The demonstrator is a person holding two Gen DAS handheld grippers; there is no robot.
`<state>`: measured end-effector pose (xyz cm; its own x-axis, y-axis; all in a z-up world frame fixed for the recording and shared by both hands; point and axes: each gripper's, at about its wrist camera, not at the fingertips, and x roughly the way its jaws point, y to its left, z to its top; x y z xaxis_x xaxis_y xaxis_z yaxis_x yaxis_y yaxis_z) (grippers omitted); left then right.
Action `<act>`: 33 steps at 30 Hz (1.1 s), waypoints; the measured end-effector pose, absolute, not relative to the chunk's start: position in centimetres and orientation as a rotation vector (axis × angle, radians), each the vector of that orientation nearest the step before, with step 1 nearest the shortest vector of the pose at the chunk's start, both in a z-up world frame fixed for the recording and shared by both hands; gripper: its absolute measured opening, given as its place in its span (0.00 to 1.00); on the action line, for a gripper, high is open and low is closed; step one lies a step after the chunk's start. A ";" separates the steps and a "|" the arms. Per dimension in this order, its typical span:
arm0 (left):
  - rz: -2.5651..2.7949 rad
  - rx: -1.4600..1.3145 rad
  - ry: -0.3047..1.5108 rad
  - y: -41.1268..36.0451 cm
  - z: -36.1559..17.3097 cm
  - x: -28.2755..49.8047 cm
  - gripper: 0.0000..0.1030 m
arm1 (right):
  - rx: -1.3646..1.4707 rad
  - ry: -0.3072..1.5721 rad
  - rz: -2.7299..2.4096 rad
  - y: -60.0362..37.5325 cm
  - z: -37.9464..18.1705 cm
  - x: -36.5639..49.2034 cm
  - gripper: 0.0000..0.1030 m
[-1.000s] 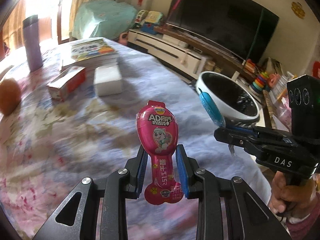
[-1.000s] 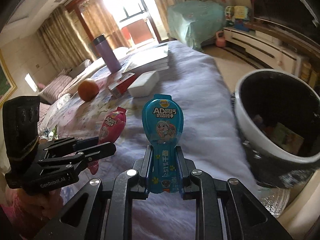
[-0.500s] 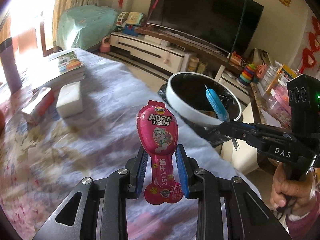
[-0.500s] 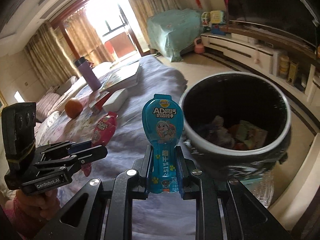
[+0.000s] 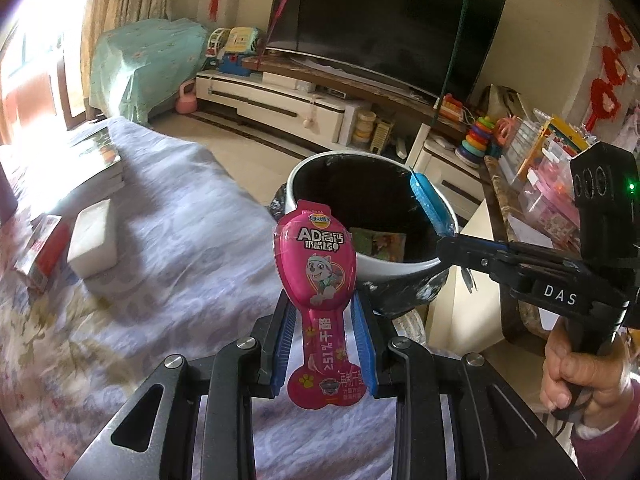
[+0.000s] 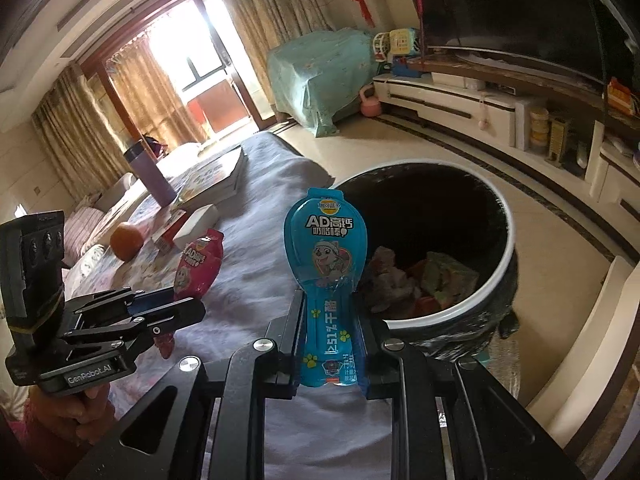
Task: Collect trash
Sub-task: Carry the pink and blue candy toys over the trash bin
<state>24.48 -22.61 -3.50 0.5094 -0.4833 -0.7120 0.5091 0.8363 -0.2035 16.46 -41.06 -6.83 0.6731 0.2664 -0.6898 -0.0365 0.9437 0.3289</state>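
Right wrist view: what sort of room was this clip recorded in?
Most likely a family living room: a large dark television over a long low media cabinet, curtained balcony doors, and a cloth-covered table beside a lined waste bin.

A living room is being shown. A large dark television (image 5: 384, 28) is being carried above a long white media cabinet (image 5: 276, 100) along the cream wall, on which red paper ornaments (image 5: 604, 92) are being displayed. A pale tiled floor (image 6: 448, 152) with a dark inlaid border is being lit by daylight that is being admitted through a wood-framed glass door (image 6: 200, 76) flanked by tan curtains (image 6: 80, 128). A piece of furniture is being covered by a turquoise dust sheet (image 6: 320, 76). The desk is being draped in a lilac floral cloth (image 5: 180, 216).
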 end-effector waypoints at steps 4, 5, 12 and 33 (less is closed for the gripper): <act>-0.608 0.043 0.842 -23.8 -3.3 25.1 0.26 | 0.309 0.815 0.163 -42.0 -6.8 16.7 0.20; -0.611 0.047 0.839 -24.2 -3.3 25.2 0.26 | 0.309 0.814 0.160 -42.1 -6.8 16.8 0.20; -0.628 0.069 0.834 -26.0 -3.2 26.1 0.26 | 0.315 0.811 0.148 -43.5 -6.7 17.1 0.20; -0.637 0.102 0.848 -29.7 -3.8 29.9 0.26 | 0.305 0.839 0.113 -46.0 -7.1 19.9 0.20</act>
